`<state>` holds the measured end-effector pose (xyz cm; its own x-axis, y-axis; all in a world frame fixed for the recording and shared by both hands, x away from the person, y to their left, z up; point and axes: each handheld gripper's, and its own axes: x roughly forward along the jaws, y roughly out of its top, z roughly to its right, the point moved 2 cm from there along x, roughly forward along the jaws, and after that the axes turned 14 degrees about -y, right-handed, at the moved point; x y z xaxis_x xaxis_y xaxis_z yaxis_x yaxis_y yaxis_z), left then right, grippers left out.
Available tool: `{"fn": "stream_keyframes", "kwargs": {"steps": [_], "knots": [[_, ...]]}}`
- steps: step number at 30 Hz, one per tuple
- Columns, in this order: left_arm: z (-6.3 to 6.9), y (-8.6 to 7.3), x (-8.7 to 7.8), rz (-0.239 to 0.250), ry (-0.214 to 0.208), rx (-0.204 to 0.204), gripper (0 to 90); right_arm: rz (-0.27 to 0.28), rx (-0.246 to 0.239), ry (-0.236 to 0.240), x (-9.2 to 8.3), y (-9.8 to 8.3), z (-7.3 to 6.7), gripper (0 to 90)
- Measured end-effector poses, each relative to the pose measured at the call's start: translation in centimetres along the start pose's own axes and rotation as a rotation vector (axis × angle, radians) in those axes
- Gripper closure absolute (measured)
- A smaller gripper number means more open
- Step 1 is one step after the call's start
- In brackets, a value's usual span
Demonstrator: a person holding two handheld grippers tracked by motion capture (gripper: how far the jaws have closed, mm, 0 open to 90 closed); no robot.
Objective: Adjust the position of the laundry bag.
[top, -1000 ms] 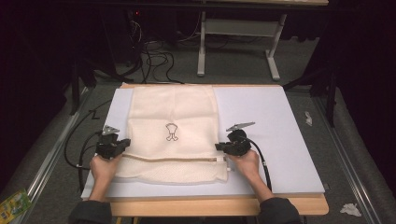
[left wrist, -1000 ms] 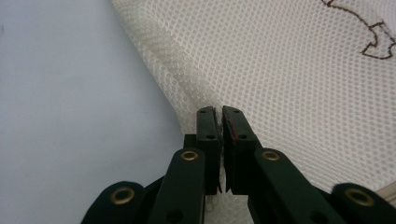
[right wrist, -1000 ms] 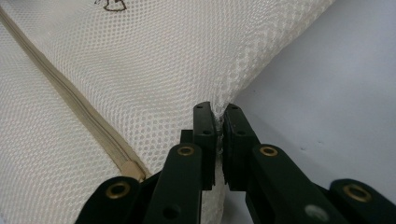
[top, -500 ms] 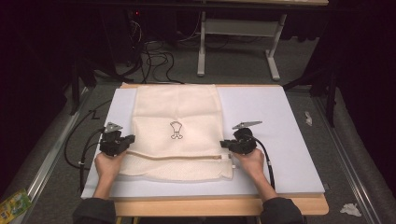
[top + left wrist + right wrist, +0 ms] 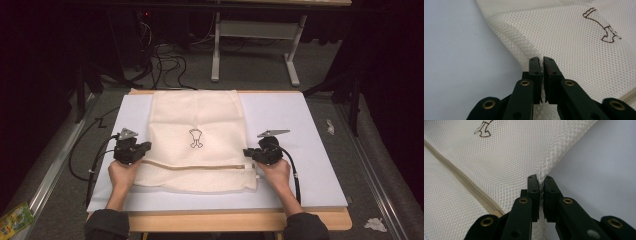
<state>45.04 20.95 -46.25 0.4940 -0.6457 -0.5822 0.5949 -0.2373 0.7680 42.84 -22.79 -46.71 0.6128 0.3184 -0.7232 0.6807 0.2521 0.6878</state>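
High view, mesh bag (image 5: 195, 140) lengthwise front-to-back, zipper (image 5: 192, 166) crosswise

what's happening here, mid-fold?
Looks like it. A person holds a gripper in each hand at a table. The left gripper is shut on the left edge of a cream mesh laundry bag; the right gripper is shut on its right edge. The bag lies on a white board, its near part doubled over along the zipper, a small brown logo facing up. Both pinches sit at the fold line.
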Motion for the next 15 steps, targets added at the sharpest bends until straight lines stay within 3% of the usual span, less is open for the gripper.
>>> {"fn": "stream_keyframes", "kwargs": {"steps": [7,15], "knots": [[0.6,0.5,0.8,0.01,-0.013,0.007,85.7,0.002,-0.001,-0.022,-0.5,-0.3,0.8,86.5],[1.4,1.1,1.7,0.009,-0.039,0.014,85.7,0.011,0.041,-0.035,-1.2,-0.9,2.4,86.4]]}}
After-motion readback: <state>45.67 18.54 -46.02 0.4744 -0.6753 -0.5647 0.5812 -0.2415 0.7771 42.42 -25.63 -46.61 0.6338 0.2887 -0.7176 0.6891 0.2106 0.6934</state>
